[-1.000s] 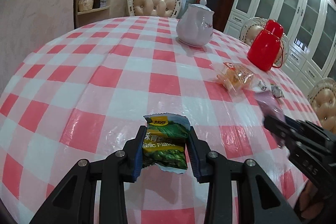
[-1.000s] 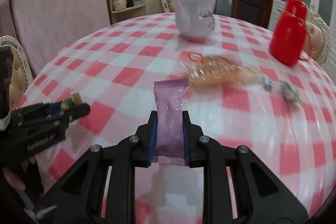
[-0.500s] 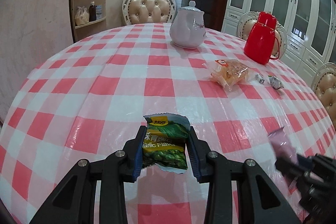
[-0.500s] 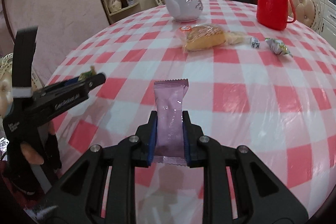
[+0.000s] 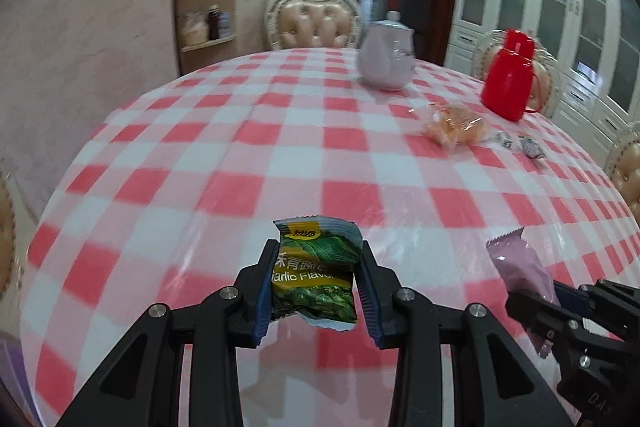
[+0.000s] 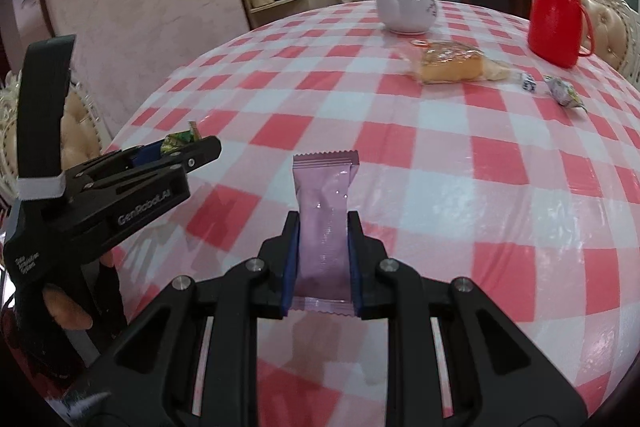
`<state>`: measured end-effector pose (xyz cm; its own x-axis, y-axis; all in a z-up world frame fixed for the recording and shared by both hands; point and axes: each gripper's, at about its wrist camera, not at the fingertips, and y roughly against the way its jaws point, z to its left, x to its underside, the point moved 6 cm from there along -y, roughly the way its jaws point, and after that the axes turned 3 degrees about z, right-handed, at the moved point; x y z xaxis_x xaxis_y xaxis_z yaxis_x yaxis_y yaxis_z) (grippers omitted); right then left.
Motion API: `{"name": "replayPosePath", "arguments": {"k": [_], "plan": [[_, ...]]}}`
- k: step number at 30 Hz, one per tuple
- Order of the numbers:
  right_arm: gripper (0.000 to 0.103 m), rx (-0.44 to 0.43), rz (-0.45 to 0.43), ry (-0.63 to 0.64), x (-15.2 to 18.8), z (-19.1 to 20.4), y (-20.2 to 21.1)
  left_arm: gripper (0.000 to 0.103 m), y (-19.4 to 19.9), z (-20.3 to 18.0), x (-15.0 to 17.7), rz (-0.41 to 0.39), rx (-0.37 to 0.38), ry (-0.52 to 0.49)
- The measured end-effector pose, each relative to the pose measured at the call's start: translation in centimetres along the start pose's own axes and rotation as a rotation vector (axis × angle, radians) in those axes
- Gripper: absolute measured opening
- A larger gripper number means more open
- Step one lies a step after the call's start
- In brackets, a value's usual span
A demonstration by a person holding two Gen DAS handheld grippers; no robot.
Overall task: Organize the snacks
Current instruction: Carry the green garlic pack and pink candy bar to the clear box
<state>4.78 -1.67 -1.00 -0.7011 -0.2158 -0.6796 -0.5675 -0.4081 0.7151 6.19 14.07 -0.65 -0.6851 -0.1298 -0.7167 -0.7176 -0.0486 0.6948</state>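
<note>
Both grippers have pulled back toward the near edge of the tabletop (image 5: 224, 155) since a second ago, so the far items sit smaller and farther off in both views. Left gripper (image 5: 316, 287) has its jaws clamped on the green garlic-flavour packet (image 5: 316, 279), held above the checked cloth; right gripper (image 6: 323, 259) has its jaws clamped on the pink wrapper (image 6: 325, 223), also lifted off the cloth.

Risks, as I judge them: each packet is pinched only across its lower part, and slick foil could slide out if the grip eases or the hand swings fast. With the two grippers close side by side, one could knock the other's packet loose.

Count of snacks: one green packet, one pink wrapper, one bagged bun (image 6: 452, 65) and two small wrapped candies (image 6: 564, 95) lying on the cloth near the far right. Also one white teapot (image 6: 406, 3) and one red flask (image 6: 554, 15). No tray or box for sorting shows.
</note>
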Motion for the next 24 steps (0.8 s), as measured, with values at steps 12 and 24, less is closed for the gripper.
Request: {"name": "replayPosePath", "arguments": {"k": [12, 24], "plan": [[0.025, -0.025, 0.02, 0.135, 1.5, 6.0, 0.3, 0.038, 6.6, 5.8, 4.0, -0.034, -0.075, 0.099], [0.025, -0.07, 0.036, 0.265, 3.1, 11.8, 0.3, 0.038, 11.1, 12.1, 8.2, -0.028, -0.15, 0.158]]}}
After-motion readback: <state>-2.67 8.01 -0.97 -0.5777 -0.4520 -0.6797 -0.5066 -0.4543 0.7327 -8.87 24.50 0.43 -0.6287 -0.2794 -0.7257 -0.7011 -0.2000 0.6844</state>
